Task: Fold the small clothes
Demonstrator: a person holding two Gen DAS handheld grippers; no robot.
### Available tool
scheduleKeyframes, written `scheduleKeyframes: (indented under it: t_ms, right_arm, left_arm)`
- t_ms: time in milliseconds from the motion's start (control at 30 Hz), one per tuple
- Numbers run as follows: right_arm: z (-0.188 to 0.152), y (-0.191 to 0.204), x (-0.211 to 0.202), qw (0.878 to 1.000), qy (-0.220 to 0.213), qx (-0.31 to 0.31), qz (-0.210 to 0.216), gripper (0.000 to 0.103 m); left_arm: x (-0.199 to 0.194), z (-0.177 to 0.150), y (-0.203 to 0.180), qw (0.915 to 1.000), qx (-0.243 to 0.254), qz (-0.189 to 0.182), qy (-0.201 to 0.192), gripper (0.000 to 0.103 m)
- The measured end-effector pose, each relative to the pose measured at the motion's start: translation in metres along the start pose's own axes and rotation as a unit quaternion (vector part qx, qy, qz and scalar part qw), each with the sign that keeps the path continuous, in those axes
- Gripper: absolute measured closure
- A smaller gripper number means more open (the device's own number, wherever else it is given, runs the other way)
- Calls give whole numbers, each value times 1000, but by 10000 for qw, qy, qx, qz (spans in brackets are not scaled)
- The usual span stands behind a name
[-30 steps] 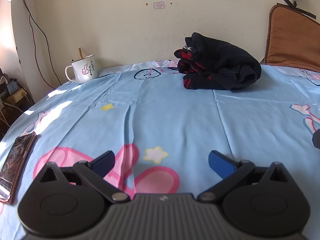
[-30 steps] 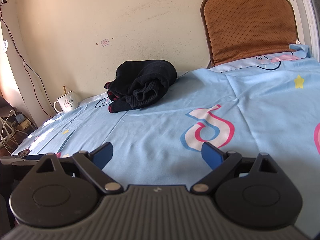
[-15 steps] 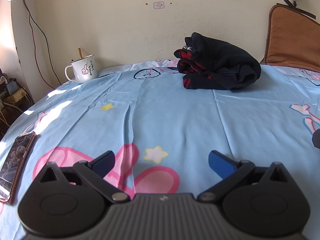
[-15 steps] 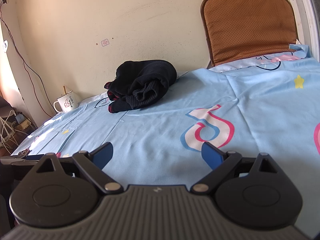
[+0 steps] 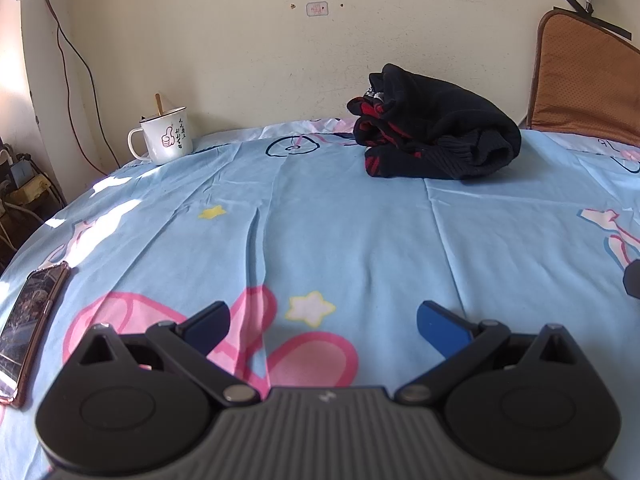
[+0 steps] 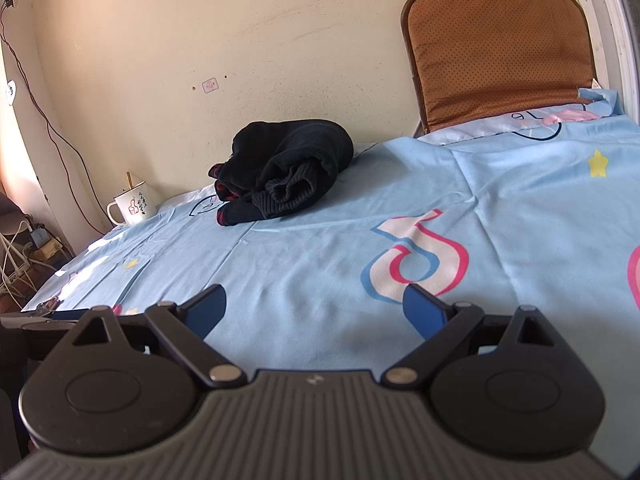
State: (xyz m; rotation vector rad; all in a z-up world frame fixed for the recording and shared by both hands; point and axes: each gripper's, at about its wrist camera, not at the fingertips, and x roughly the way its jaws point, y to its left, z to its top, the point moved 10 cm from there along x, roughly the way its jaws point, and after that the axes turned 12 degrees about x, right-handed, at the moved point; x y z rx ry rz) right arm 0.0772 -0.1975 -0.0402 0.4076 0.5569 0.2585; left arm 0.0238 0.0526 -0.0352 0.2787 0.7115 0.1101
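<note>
A bunched black garment with red trim (image 5: pixel 436 136) lies in a heap at the far side of the light blue cartoon-print sheet (image 5: pixel 340 220), near the wall. It also shows in the right wrist view (image 6: pixel 284 170). My left gripper (image 5: pixel 322 320) is open and empty, low over the sheet's near part, well short of the garment. My right gripper (image 6: pixel 314 306) is open and empty too, low over the sheet, with the garment far ahead to its left.
A white enamel mug (image 5: pixel 164 134) with a stick in it stands at the far left by the wall. A phone (image 5: pixel 28 320) lies at the sheet's left edge. A brown cushion (image 6: pixel 500 56) leans on the wall at the far right. Cables hang at the left.
</note>
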Motion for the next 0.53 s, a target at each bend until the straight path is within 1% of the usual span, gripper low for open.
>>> scheduleKeyframes:
  t_ms: [233,533]
  right_arm:
    - [0,0,0,10000,-1,1,-1,6]
    - [0,0,0,10000,-9,4,-5,6]
  left_arm:
    - [0,0,1,10000,-7,-16,9,0]
    - [-2,0,-1,9999,31,-123,-44,0]
